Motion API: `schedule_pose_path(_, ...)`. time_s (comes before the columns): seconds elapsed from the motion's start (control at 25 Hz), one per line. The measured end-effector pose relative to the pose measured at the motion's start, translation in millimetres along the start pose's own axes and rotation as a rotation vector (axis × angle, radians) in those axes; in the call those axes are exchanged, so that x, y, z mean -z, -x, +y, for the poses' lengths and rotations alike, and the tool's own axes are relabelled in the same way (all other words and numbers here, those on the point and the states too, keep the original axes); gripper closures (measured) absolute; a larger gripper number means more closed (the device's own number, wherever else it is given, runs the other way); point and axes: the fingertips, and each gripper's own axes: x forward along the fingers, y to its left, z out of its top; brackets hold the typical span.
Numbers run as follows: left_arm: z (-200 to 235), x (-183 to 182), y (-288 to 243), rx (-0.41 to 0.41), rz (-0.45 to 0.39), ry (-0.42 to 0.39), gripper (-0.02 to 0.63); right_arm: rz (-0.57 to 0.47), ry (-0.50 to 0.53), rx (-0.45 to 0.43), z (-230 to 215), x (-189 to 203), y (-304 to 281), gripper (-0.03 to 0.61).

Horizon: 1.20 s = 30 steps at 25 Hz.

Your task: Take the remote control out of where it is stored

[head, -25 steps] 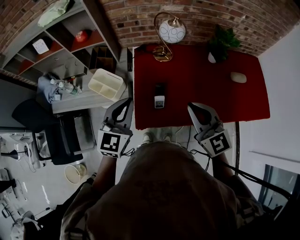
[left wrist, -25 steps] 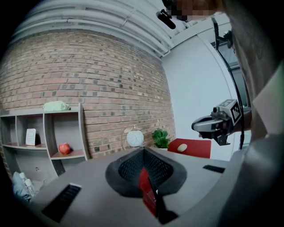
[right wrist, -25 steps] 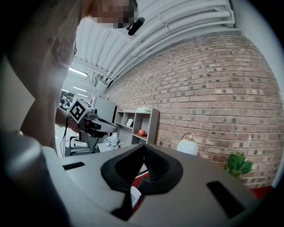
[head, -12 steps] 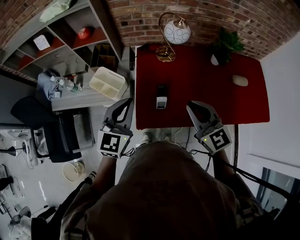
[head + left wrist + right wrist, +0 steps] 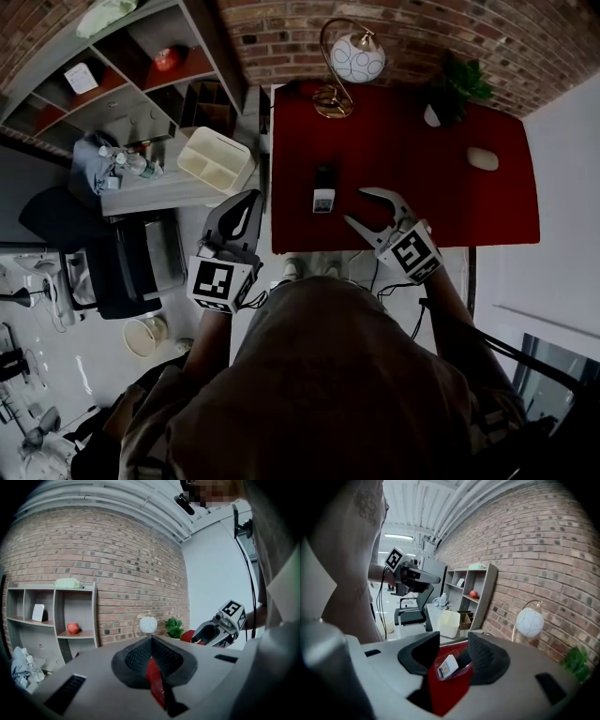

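We look steeply down past the person's shoulders at a red worktop [image 5: 422, 187]; the remote control [image 5: 322, 191], dark with a pale near end, sits toward the worktop's near left part, in what looks like a clear holder [image 5: 462, 671]; it has not yet been taken out.

The change is all on the right; a second ago the right claw [image 5: 355, 206] hung at the worktop's near edge, pointing ahead with its jaws together; now it has swung in over the red surface and turned toward the remote control, and its jaws have just been opening; they stand apart and released, with nothing pressed between them. In the right gripper view the remote control shows through the gap between the jaws, lined up but untouched, a little way ahead of the tips.

The left claw [image 5: 249, 202] has hardly moved; it hangs off the worktop's left edge, clenched on nothing.

We judge this to be the approach to the grasp; the right claw looks set to go forward around the remote control's pale end and close; whether the holder will need steadying we cannot tell.
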Motion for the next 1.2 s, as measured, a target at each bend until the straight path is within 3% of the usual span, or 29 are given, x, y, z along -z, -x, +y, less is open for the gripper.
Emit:
schedule_pose_path(0.44,-19,9,-3,0.032,0.014,0.028,0.603,0.207,0.034,-0.167,4,66,-62,0.383)
schedule_pose_path(1.2,-7,24,-2,0.019,0.055,0.057,0.603,0.397,0.028,-0.326,11,144,-138,0.383)
